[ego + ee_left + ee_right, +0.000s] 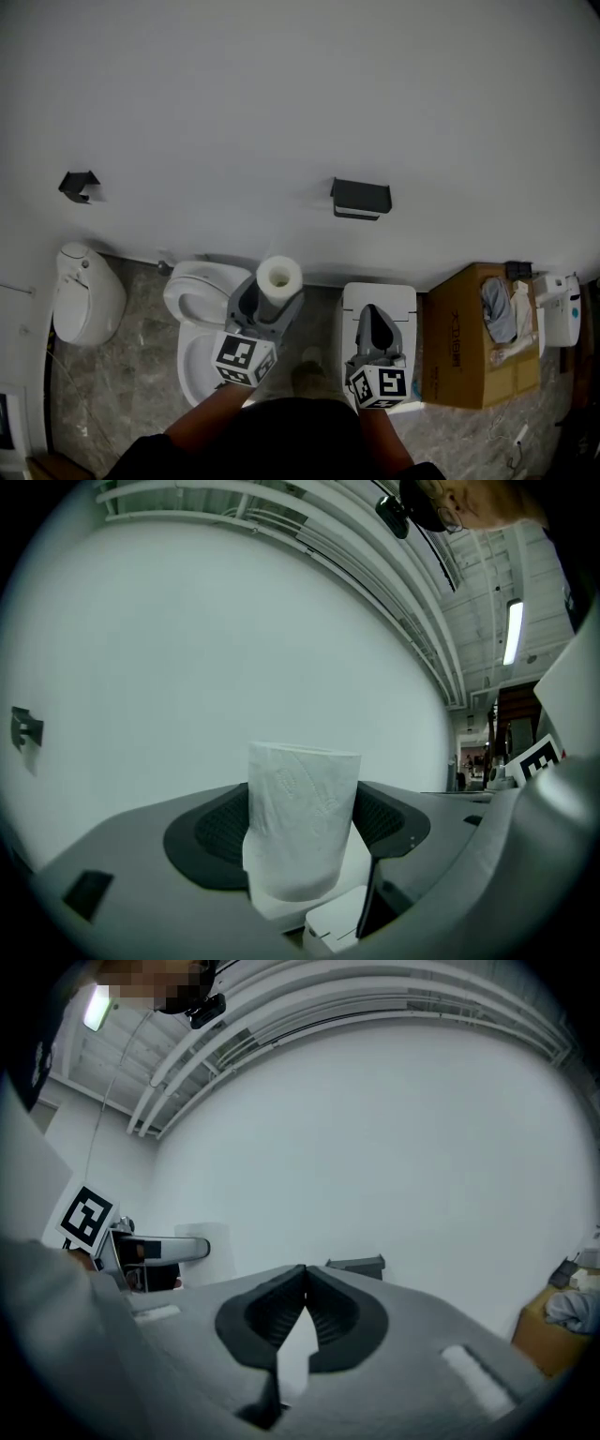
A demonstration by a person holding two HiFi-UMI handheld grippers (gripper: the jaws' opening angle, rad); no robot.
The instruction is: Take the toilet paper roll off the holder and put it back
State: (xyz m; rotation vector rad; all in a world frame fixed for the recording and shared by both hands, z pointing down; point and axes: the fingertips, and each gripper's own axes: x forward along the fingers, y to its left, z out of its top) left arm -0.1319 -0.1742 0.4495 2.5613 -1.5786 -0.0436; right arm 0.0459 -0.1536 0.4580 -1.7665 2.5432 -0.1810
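A white toilet paper roll [279,277] stands upright between the jaws of my left gripper [269,303], which is shut on it. In the left gripper view the roll [302,822] fills the gap between the dark pads, with the bare white wall behind it. The black holder [360,198] is mounted on the wall, above and to the right of the roll, with nothing on it. My right gripper [376,317] is held below the holder, shut and empty. In the right gripper view its tips [305,1274] meet, and the holder [356,1264] shows just beyond them.
A white toilet [199,314] sits under my left gripper, and a white cistern lid [380,295] under the right. A white bin [86,292] stands at the left and a cardboard box [466,339] with cloths at the right. A small black hook [78,184] is on the wall.
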